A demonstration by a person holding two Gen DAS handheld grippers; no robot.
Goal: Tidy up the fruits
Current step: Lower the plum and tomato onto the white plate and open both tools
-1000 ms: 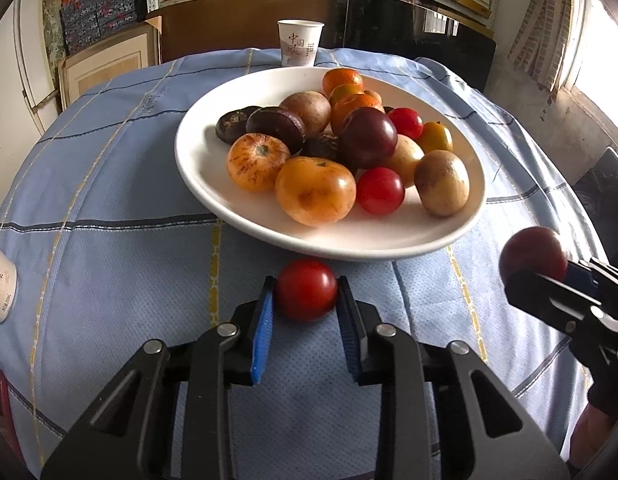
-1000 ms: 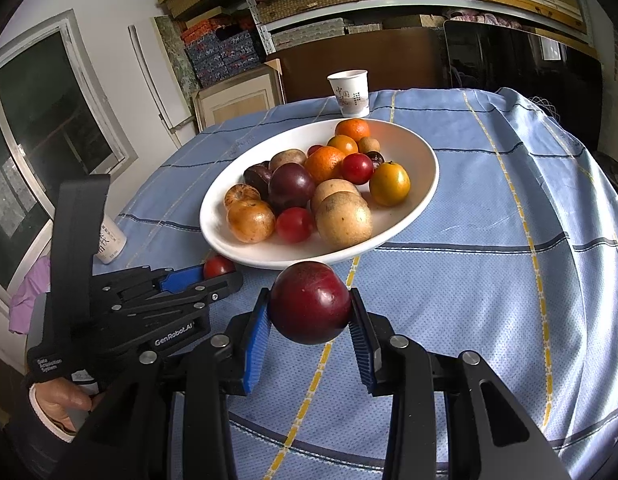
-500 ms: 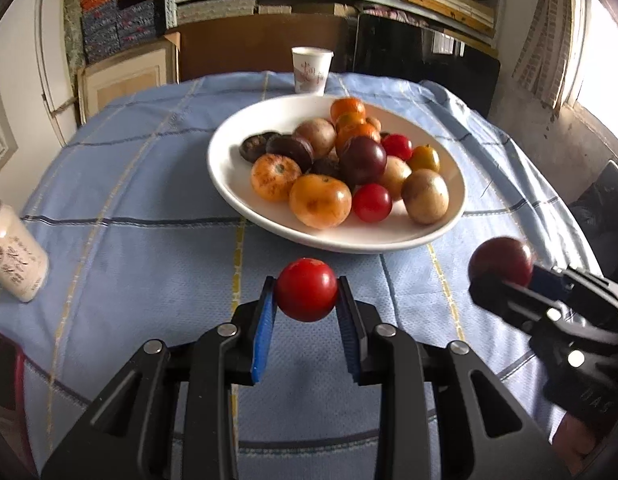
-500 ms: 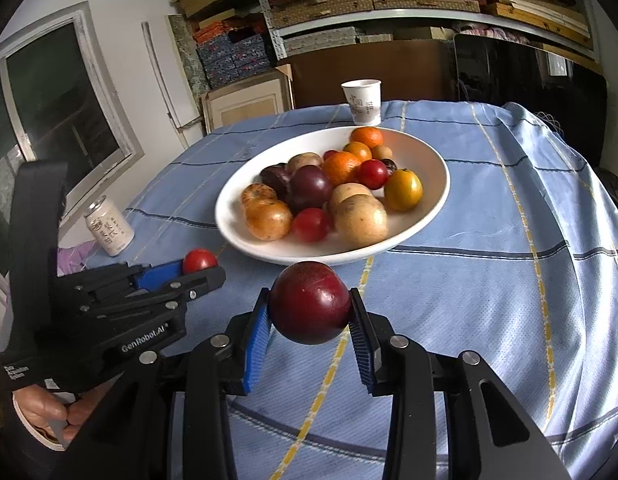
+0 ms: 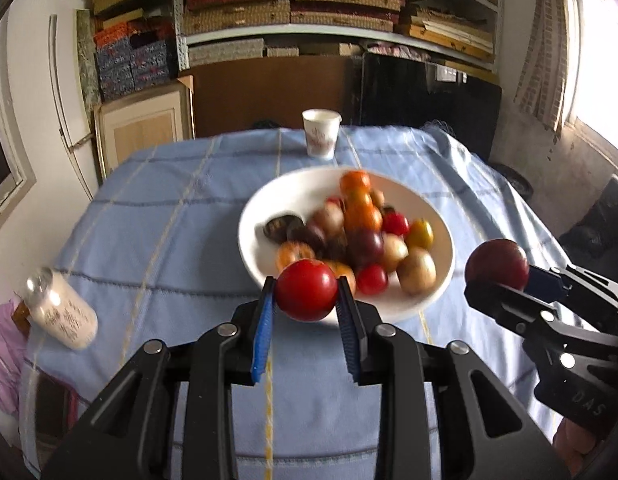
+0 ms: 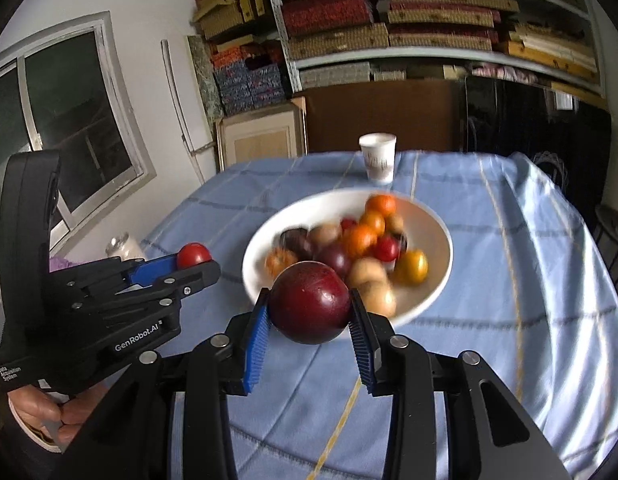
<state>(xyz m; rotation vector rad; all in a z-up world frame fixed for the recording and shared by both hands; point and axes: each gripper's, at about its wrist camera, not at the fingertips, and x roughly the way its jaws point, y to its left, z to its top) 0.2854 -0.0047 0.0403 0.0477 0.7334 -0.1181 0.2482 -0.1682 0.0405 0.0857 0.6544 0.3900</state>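
While both of my tools hang above the near edge of the surface [image 5: 157, 216], each has a fruit clamped between its blue pads. My left hand-held gripper [image 5: 305, 300] is closed on a red tomato [image 5: 305, 290], the pads pressing its two sides, and it sits in the air in front of the white plate's [image 5: 269, 208] near rim. My right hand-held gripper [image 6: 310, 310] is closed on a dark red plum [image 6: 310, 302] (larger than the tomato, with a glossy skin), likewise held clear of the cloth just short of the plate.

From the left wrist view I can see the right tool off to the right side, the plum [image 5: 496, 265] poking out past its fingertips; from the right wrist view the left tool shows at the left with the tomato [image 6: 193, 255] at its tip, and a hand [image 6: 41, 416] gripping its handle below.

The plate rests on the blue checked tablecloth and carries a heap of fruit [image 5: 357, 236]: orange, red, yellow, brownish and dark purple pieces, blurred so I cannot count them reliably. Beyond the plate a white paper cup [image 5: 320, 133] stands upright near the far edge. A pale can [image 5: 61, 314] is at the left edge of the surface, appearing tilted in the fisheye view. Shelves stacked with boxes [image 6: 389, 28] fill the wall behind.
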